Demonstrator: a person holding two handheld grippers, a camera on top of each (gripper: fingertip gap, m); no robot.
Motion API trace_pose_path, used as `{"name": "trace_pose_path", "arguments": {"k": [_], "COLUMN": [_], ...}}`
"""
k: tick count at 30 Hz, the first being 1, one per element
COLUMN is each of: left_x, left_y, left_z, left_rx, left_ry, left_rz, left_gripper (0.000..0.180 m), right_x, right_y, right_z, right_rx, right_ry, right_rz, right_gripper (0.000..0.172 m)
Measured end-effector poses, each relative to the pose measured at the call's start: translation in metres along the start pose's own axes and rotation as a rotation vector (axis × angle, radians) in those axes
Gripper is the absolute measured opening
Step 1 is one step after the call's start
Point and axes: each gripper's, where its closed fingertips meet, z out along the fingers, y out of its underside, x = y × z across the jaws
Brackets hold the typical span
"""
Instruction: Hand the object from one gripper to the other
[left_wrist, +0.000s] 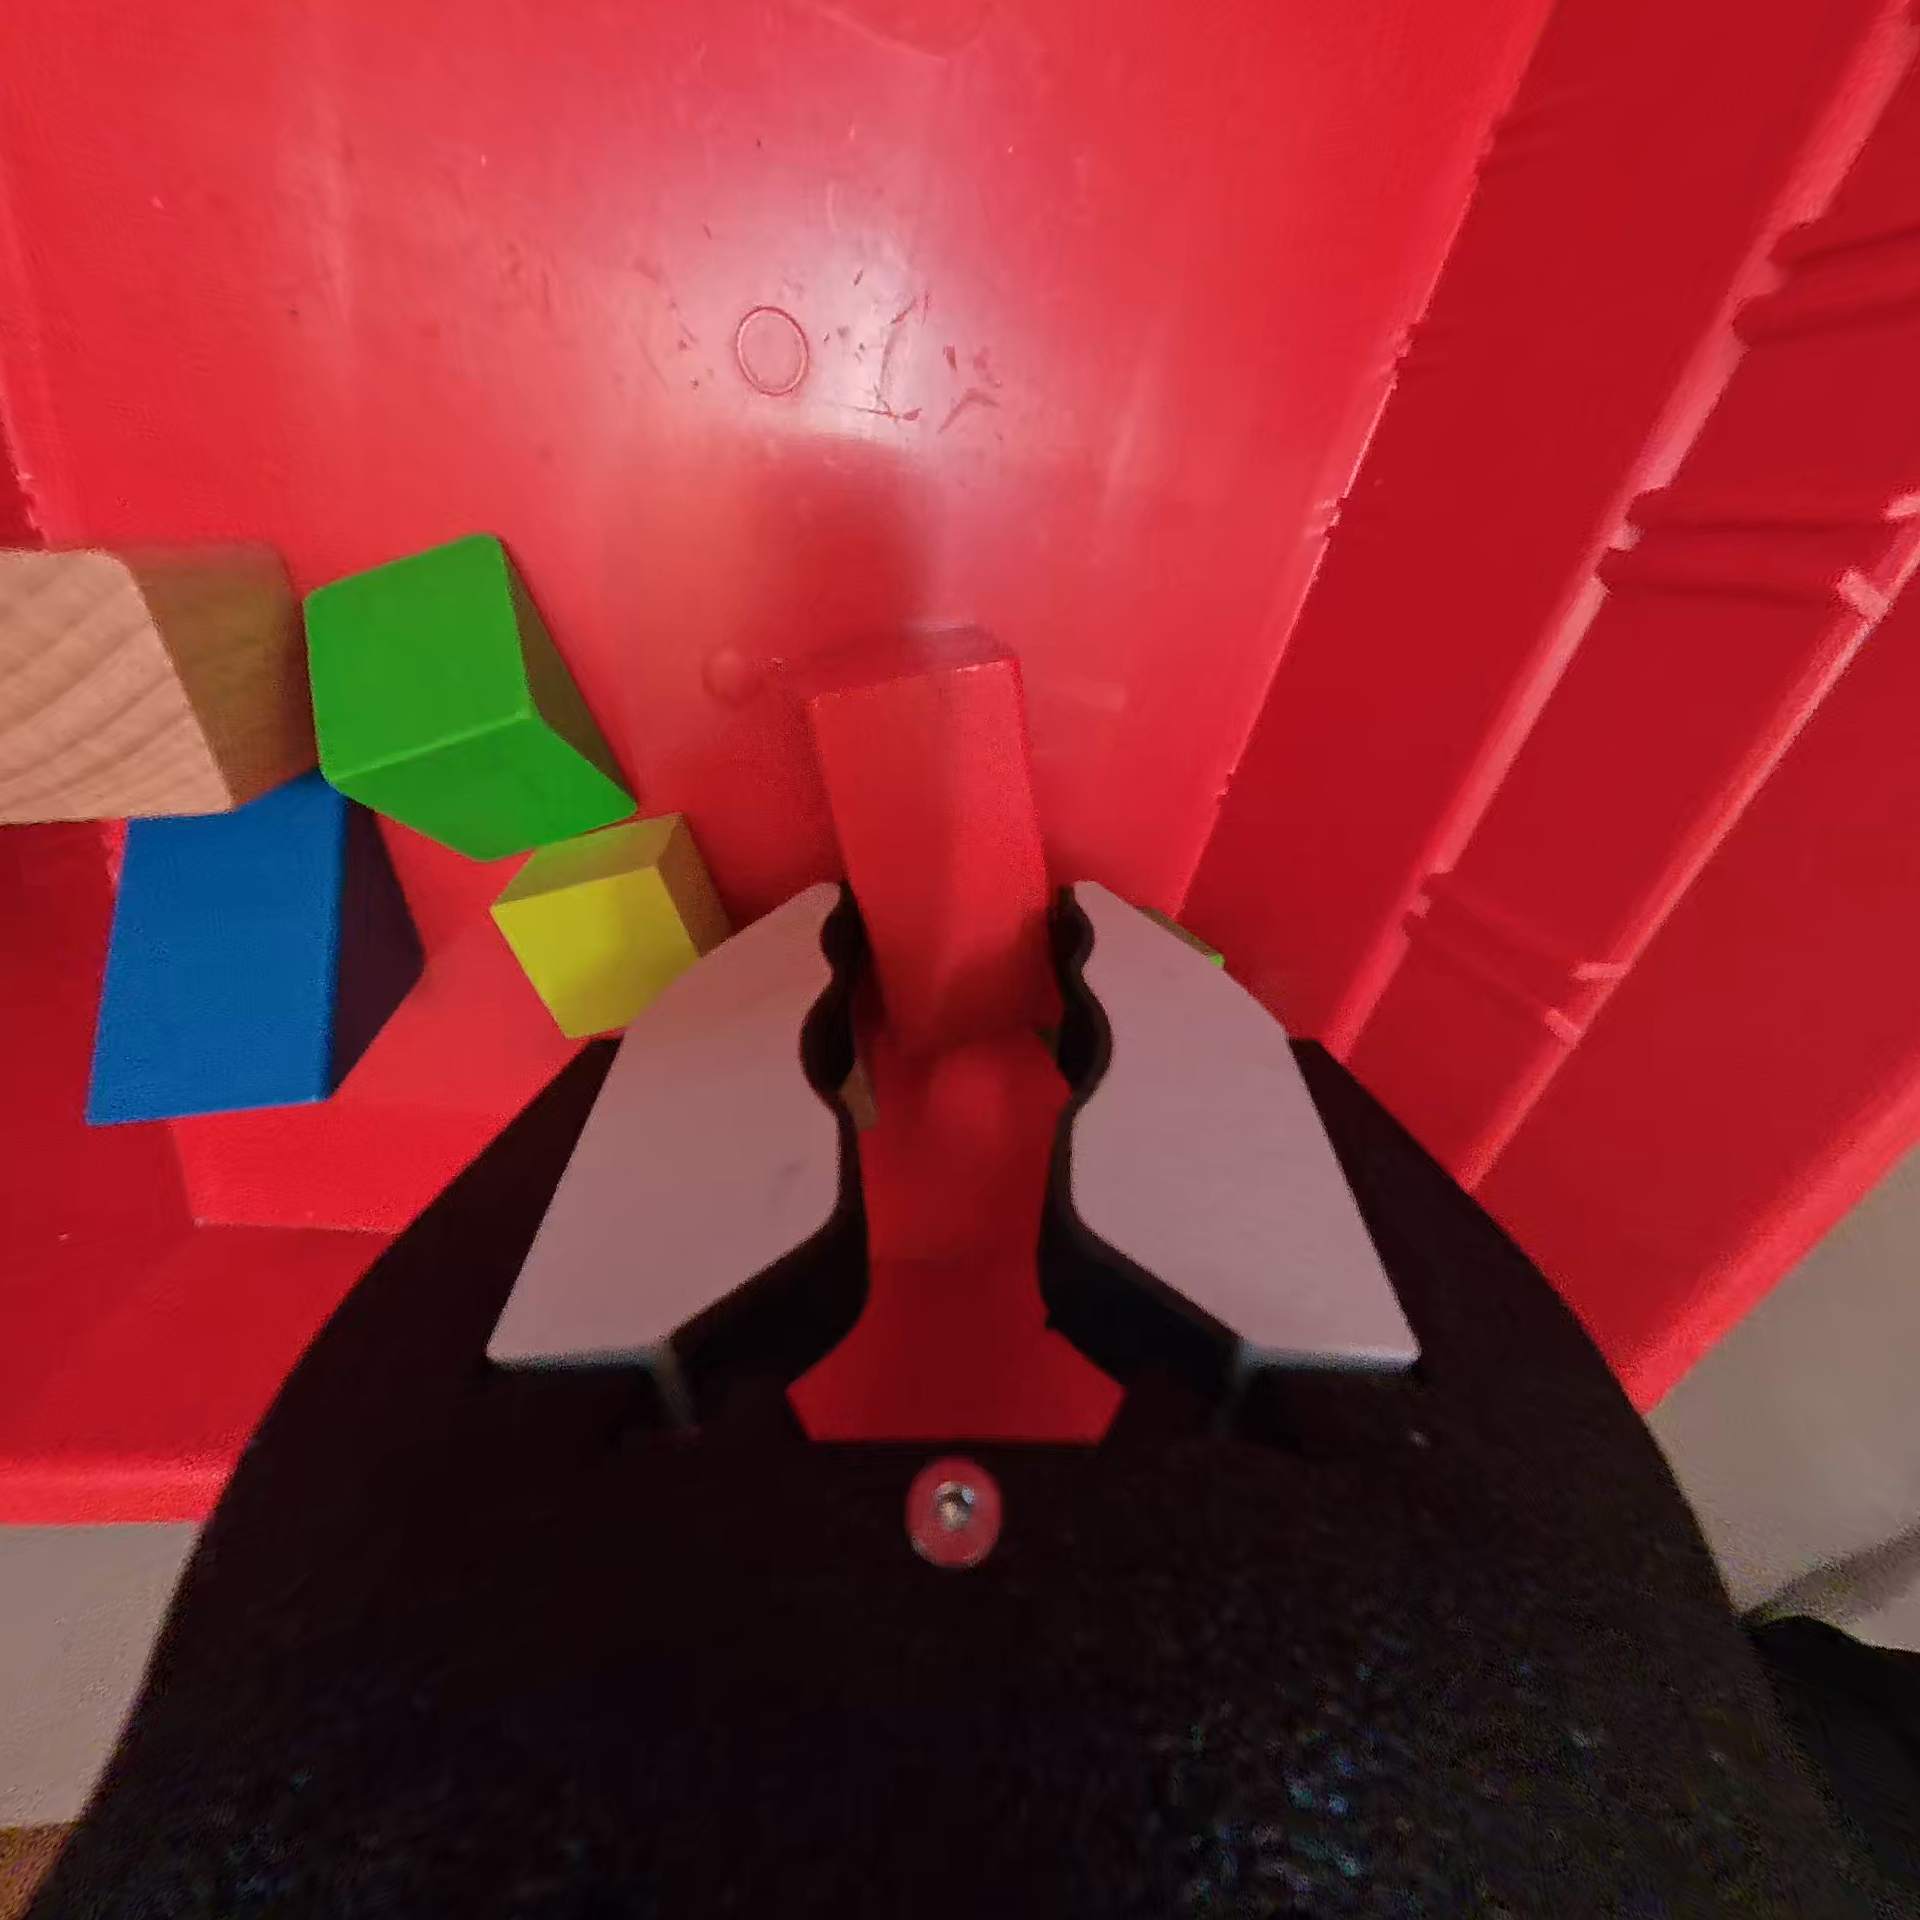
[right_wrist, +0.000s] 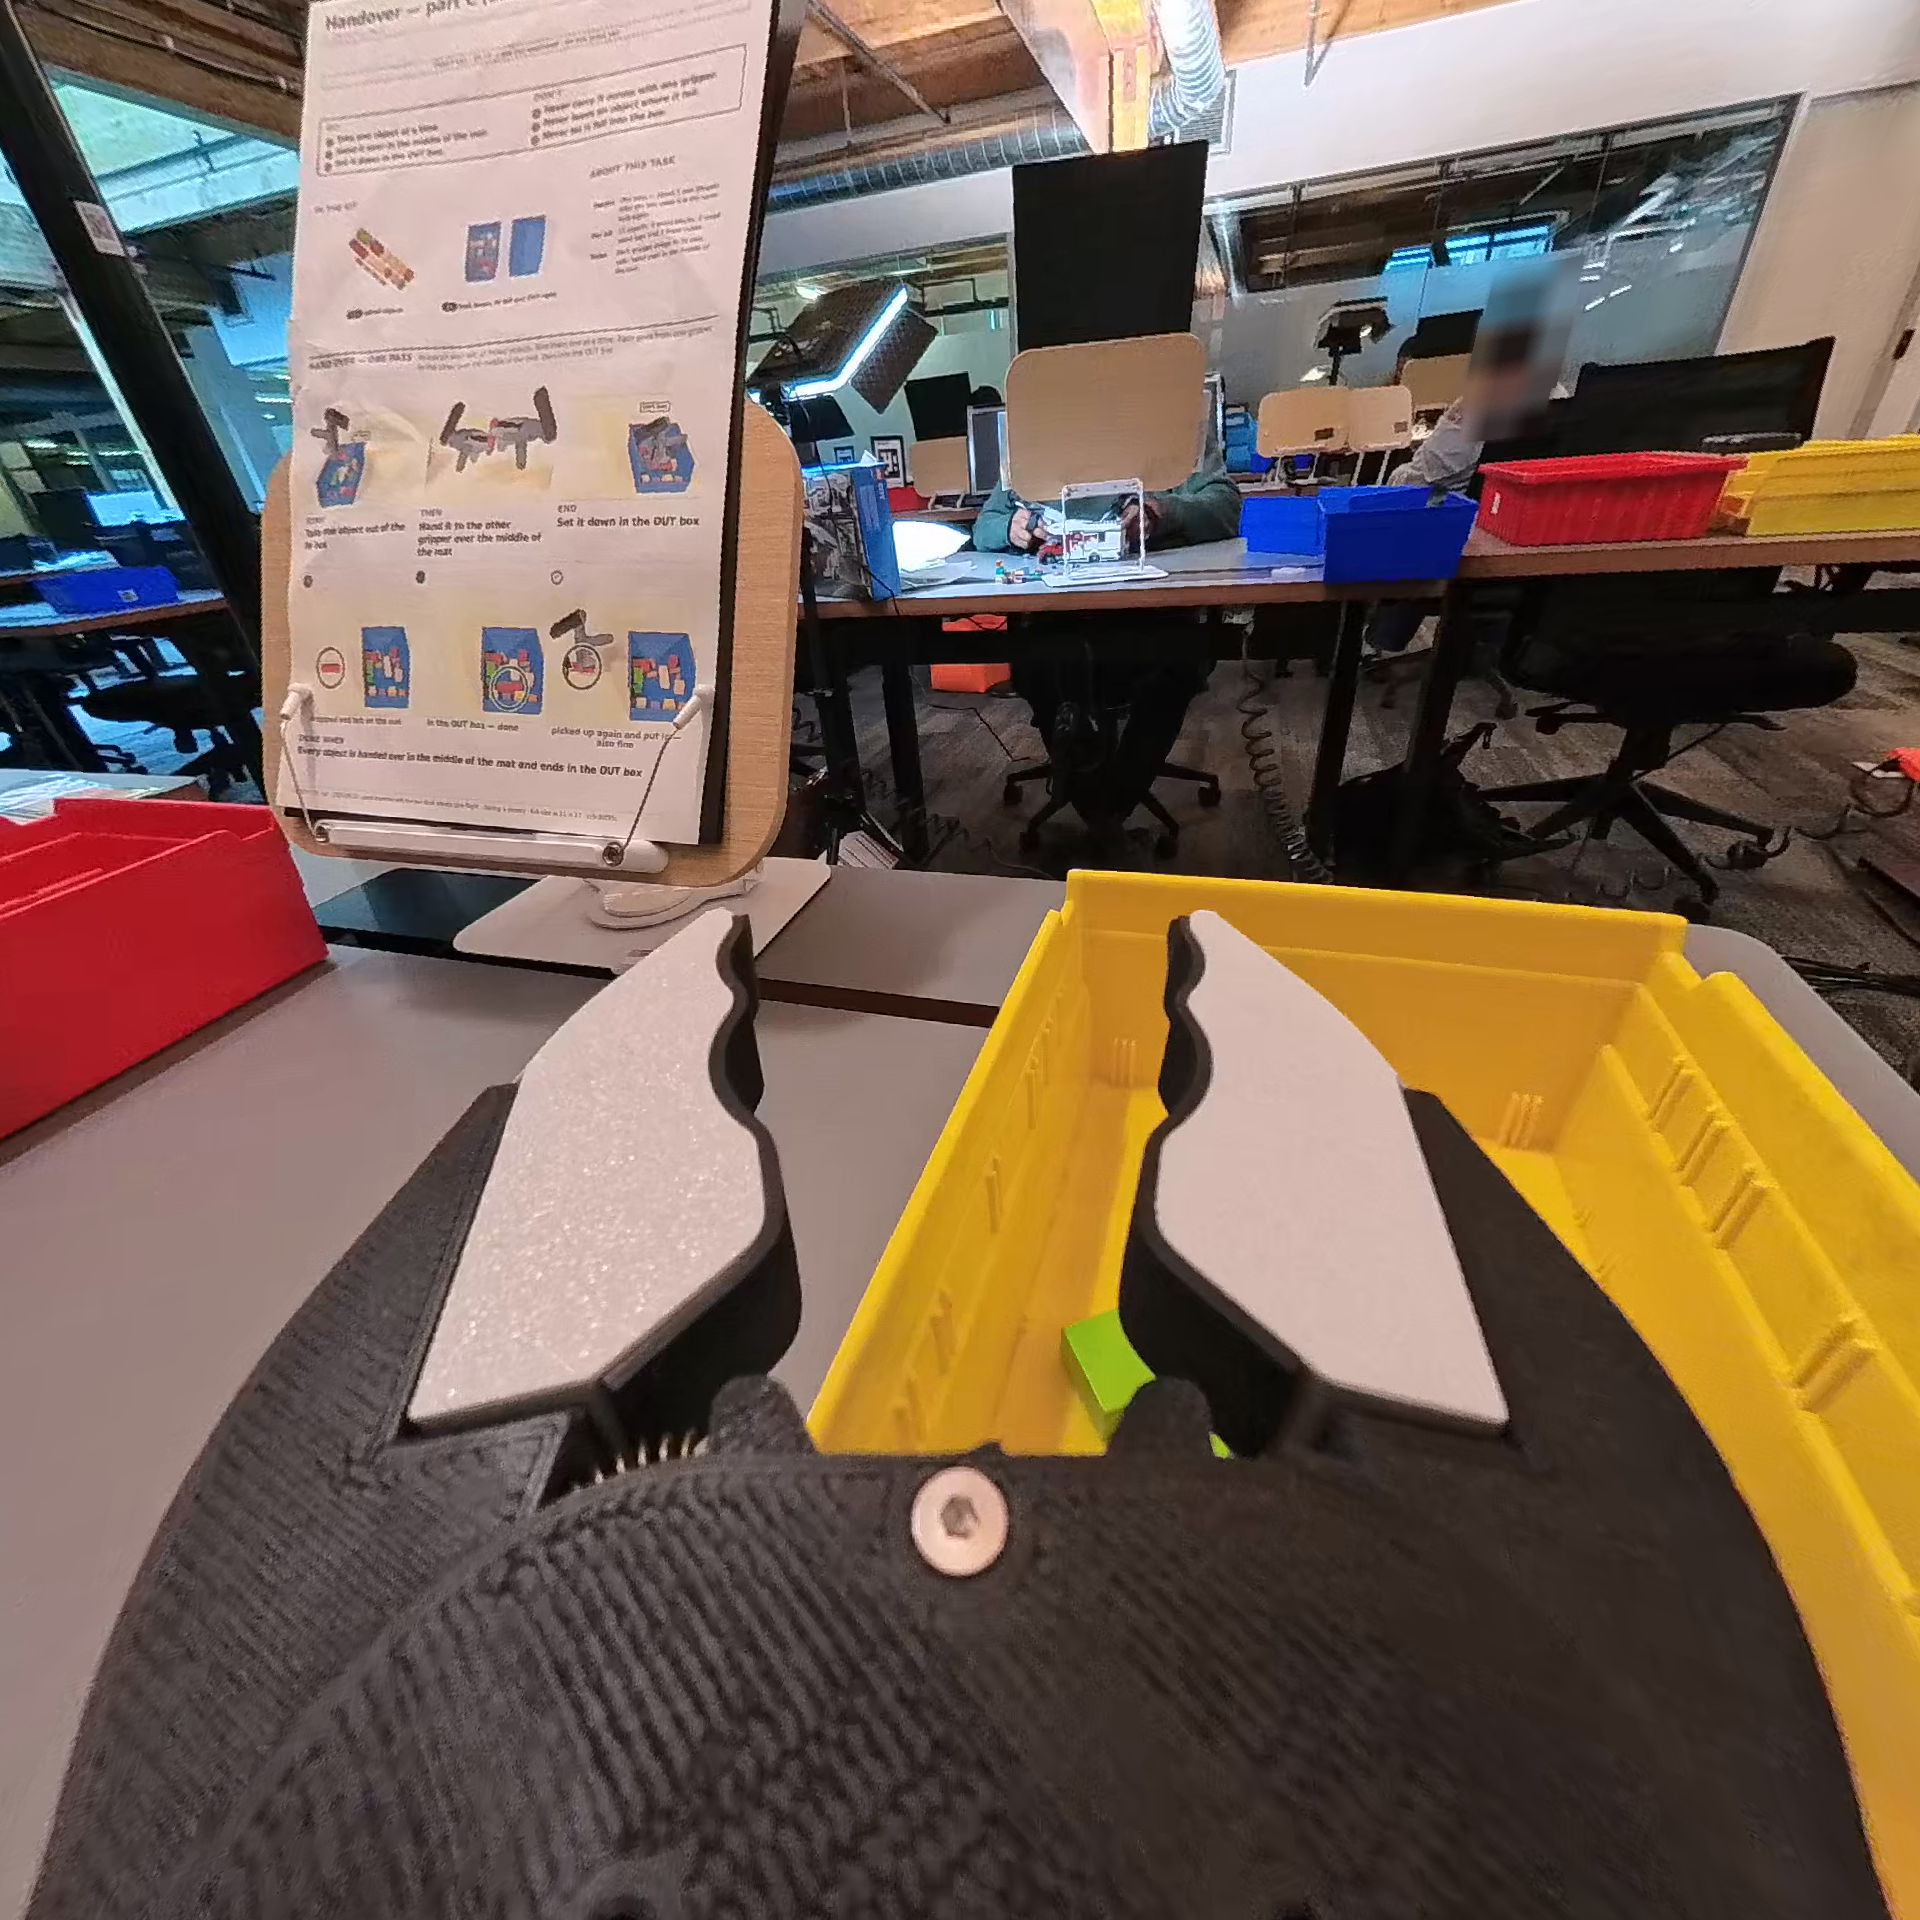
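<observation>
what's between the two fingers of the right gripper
Nothing is held there. In the right wrist view the right gripper stands open; through the gap show only the grey table and the yellow bin's left wall.

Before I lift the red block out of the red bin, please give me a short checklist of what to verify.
1. Left hand-held gripper shut on red block: ok.
2. Yellow block and green block apart from the red one: ok.
3. Red bin wall clear of the lift path: cannot tell.
4. Right hand-held gripper open and bare: ok.
5. Room in yellow bin: ok.
</observation>
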Motion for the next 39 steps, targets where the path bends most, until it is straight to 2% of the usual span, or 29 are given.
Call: {"name": "trace_pose_path", "arguments": {"k": [4, 7, 10, 13, 16, 21, 25, 29, 32, 36, 39], "left_x": [0.0, 0.007, 0.024, 0.053, 0.093, 0.163, 0.197, 0.222, 0.234, 0.241, 0.241], "left_y": [0.002, -0.004, -0.007, 0.005, 0.039, 0.133, 0.198, 0.246, 0.263, 0.275, 0.273], "left_z": [-0.004, -0.023, -0.059, -0.109, -0.16, -0.222, -0.232, -0.226, -0.216, -0.204, -0.205], "left_rx": [0.01, 0.11, 0.256, 0.432, 0.601, 0.768, 0.813, 0.789, 0.772, 0.725, 0.796], "left_ry": [0.012, 0.057, 0.153, 0.297, 0.521, 0.989, 1.178, 1.279, 1.242, 1.23, 1.209], "left_rz": [0.117, 0.249, 0.348, 0.476, 0.634, 0.892, 1.069, 1.206, 1.27, 1.31, 1.295], "left_gripper": [0.036, 0.034, 0.033, 0.033, 0.033, 0.034, 0.033, 0.033, 0.034, 0.033, 0.033], "right_x": [-0.002, -0.005, -0.013, -0.033, -0.073, -0.173, -0.257, -0.31, -0.333, -0.349, -0.349], "right_y": [0.001, 0.001, -0.004, -0.01, -0.022, -0.051, -0.061, -0.059, -0.048, -0.047, -0.048], "right_z": [0.001, 0.002, 0.002, 0.005, 0.005, -0.01, -0.039, -0.061, -0.07, -0.086, -0.088], "right_rx": [-0.003, -0.004, 0.014, 0.02, 0.044, 0.085, 0.056, 0.041, 0.004, 0.059, 0.066], "right_ry": [-0.008, -0.022, -0.061, -0.153, -0.333, -0.711, -1.007, -1.201, -1.278, -1.361, -1.355], "right_rz": [-0.003, 0.005, 0.005, -0.009, 0.001, 0.098, 0.153, 0.196, 0.168, 0.093, 0.06], "right_gripper": [0.075, 0.075, 0.075, 0.075, 0.075, 0.074, 0.075, 0.069, 0.066, 0.041, 0.037]}}
